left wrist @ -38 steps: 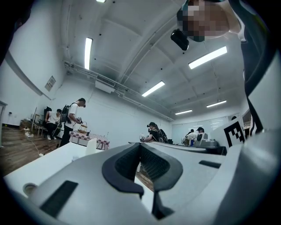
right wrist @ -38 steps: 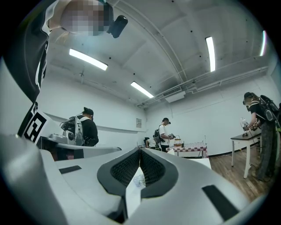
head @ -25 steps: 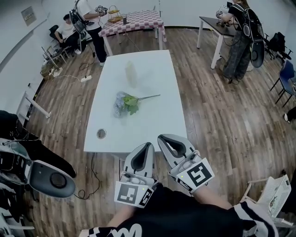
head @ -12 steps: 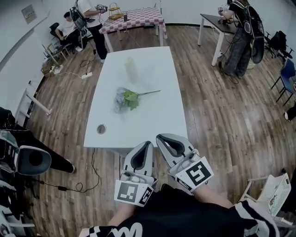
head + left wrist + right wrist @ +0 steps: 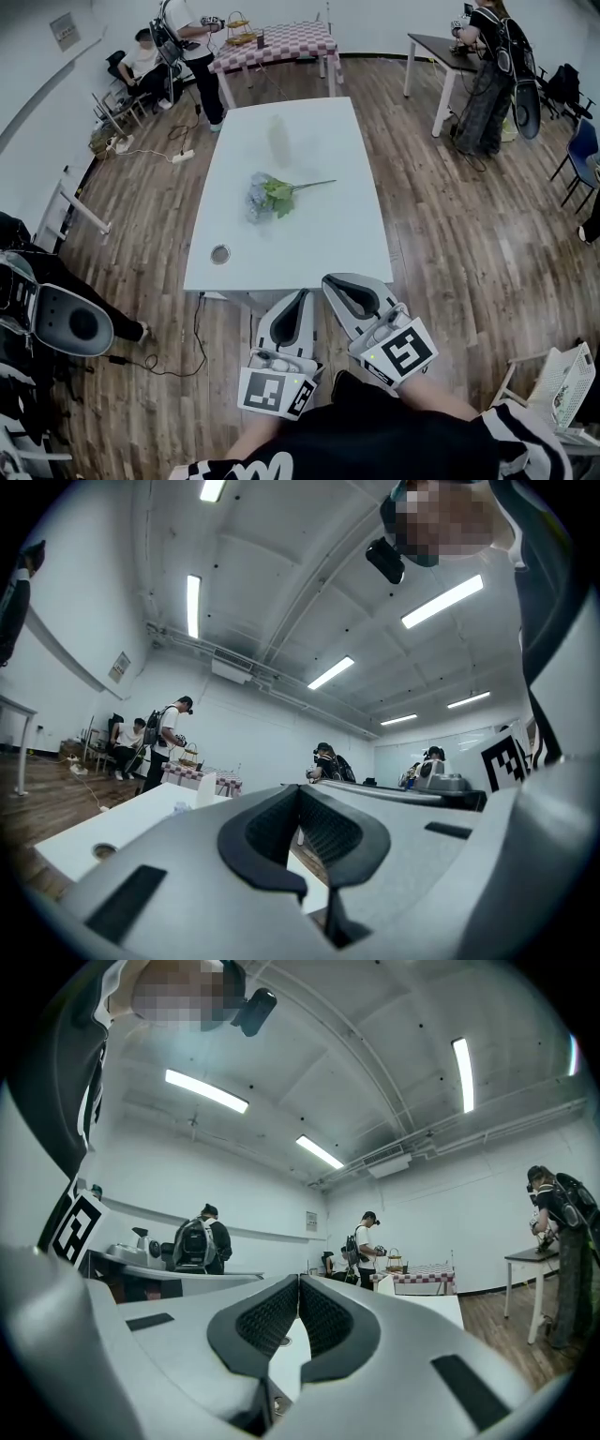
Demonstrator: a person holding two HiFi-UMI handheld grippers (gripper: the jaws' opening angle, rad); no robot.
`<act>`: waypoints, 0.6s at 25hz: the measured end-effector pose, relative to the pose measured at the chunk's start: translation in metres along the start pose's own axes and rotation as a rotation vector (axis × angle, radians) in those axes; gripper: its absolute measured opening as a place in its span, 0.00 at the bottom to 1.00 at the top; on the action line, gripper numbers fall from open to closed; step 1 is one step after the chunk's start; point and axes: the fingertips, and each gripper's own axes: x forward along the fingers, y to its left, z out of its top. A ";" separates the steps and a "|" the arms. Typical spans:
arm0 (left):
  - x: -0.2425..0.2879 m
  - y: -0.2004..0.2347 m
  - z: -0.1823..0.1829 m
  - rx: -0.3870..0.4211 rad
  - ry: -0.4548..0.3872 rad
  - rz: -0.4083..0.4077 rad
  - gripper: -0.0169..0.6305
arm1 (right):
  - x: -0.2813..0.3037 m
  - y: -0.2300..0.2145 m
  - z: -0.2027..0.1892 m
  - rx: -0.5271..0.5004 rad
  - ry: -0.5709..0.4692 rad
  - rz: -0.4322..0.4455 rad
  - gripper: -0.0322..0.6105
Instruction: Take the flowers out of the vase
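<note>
Head view is showing the bouquet of flowers (image 5: 270, 195) already lying on its side mid-worktop (image 5: 309, 244), stems pointing right, well apart from the pale vase (image 5: 277, 139) standing upright farther back. So the removal looks done, and I am judging the step in hand as a clean stand-off: best done by bringing neither tool back over the bouquet or near the vase. Left claw (image 5: 301, 294) and right claw (image 5: 329, 279) are both pressing jaws together on nothing, pointing roughly level and side by side, just short of the worktop's near edge.
</note>
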 end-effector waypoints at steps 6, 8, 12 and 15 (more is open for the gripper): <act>-0.044 0.000 0.006 0.009 0.005 -0.008 0.03 | -0.008 0.047 0.006 0.005 -0.013 -0.003 0.08; -0.061 0.000 0.010 0.010 0.005 -0.013 0.03 | -0.012 0.063 0.008 0.007 -0.014 -0.009 0.08; -0.096 -0.002 0.014 0.012 0.006 -0.021 0.03 | -0.022 0.096 0.012 0.013 -0.019 -0.027 0.08; -0.121 -0.008 0.016 0.009 0.005 -0.034 0.03 | -0.034 0.118 0.013 0.018 -0.020 -0.043 0.08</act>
